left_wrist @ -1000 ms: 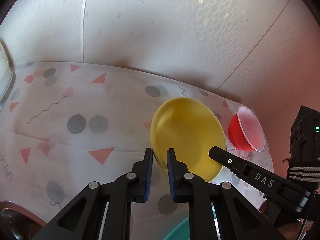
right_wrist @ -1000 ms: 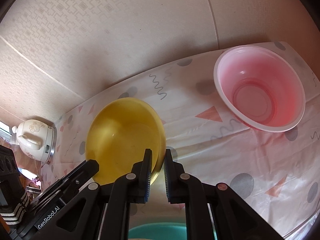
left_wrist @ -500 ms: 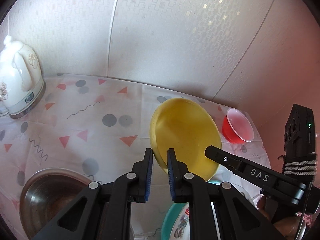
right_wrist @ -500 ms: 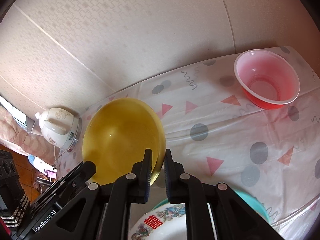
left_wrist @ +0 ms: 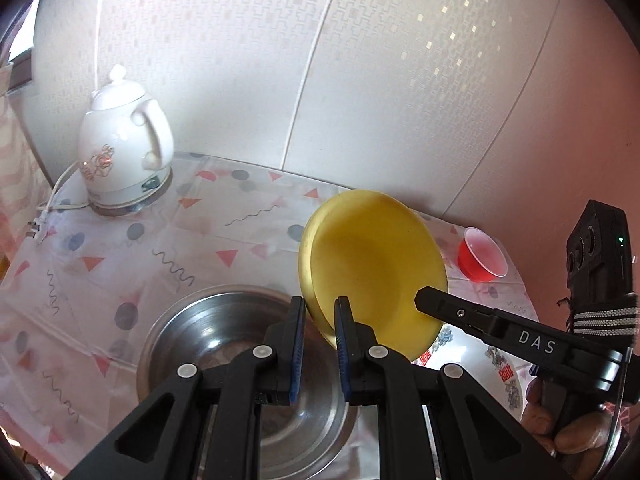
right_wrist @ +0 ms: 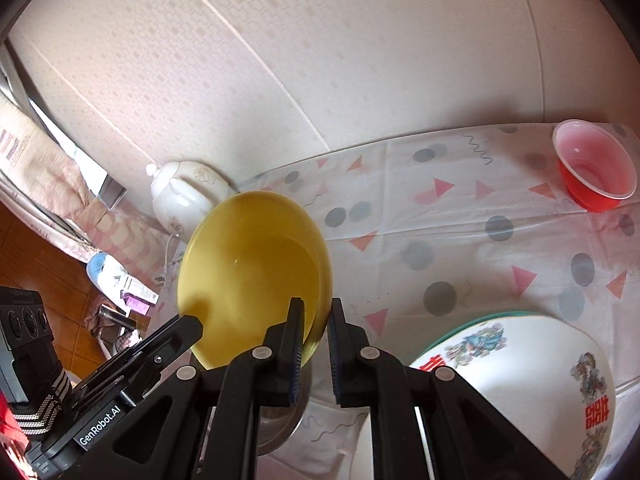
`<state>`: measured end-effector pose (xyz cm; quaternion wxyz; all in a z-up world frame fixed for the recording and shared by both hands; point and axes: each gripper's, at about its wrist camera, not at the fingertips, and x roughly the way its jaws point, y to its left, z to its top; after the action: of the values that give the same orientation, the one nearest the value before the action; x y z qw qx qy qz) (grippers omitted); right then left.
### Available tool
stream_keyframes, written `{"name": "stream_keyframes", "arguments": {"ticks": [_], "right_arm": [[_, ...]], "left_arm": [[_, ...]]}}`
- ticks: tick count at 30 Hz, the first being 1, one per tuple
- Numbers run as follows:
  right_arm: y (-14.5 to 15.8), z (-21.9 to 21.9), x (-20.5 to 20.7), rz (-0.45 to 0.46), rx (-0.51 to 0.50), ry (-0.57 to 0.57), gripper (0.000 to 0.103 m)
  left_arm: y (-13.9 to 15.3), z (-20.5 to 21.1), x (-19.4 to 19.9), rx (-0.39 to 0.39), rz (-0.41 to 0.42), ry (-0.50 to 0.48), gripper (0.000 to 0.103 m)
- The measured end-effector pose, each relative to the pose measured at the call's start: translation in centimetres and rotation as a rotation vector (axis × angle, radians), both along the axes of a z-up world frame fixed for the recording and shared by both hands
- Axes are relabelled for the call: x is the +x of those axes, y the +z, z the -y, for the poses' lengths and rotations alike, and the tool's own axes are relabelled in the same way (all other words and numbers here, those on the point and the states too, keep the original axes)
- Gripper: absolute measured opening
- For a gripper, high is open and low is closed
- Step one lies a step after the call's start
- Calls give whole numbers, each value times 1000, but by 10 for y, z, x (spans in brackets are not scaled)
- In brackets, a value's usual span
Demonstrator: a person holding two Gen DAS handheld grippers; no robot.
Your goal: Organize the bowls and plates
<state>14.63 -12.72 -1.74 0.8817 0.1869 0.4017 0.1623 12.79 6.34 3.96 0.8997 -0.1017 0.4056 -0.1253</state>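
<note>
Both grippers have lifted the yellow plate [left_wrist: 372,264] back from the table's far edge — I now hold it above the steel bowl [left_wrist: 224,332], left gripper [left_wrist: 320,320] and right gripper [right_wrist: 316,320] clenched on opposite rims. Unplaced yet; red bowl [right_wrist: 592,168] waits far right.

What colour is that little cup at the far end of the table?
The little cup is red with a pale rim, clearest in the right wrist view.

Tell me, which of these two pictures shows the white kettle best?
The left wrist view. There the white kettle stands whole on the patterned tablecloth, with lid, handle, base and cord all clear. In the right wrist view the kettle is smaller, and the yellow plate covers its lower part.
</note>
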Motion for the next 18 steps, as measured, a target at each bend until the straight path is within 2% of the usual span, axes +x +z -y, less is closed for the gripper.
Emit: {"name": "stream_keyframes", "arguments": {"ticks": [9, 18], "right_arm": [[-21, -54, -17, -43, -45, 123, 11], [-47, -79, -19, -121, -110, 181, 12]], "left_arm": [[-24, -53, -34, -6, -45, 86, 14], [-54, -69, -49, 10, -103, 117, 14]]}}
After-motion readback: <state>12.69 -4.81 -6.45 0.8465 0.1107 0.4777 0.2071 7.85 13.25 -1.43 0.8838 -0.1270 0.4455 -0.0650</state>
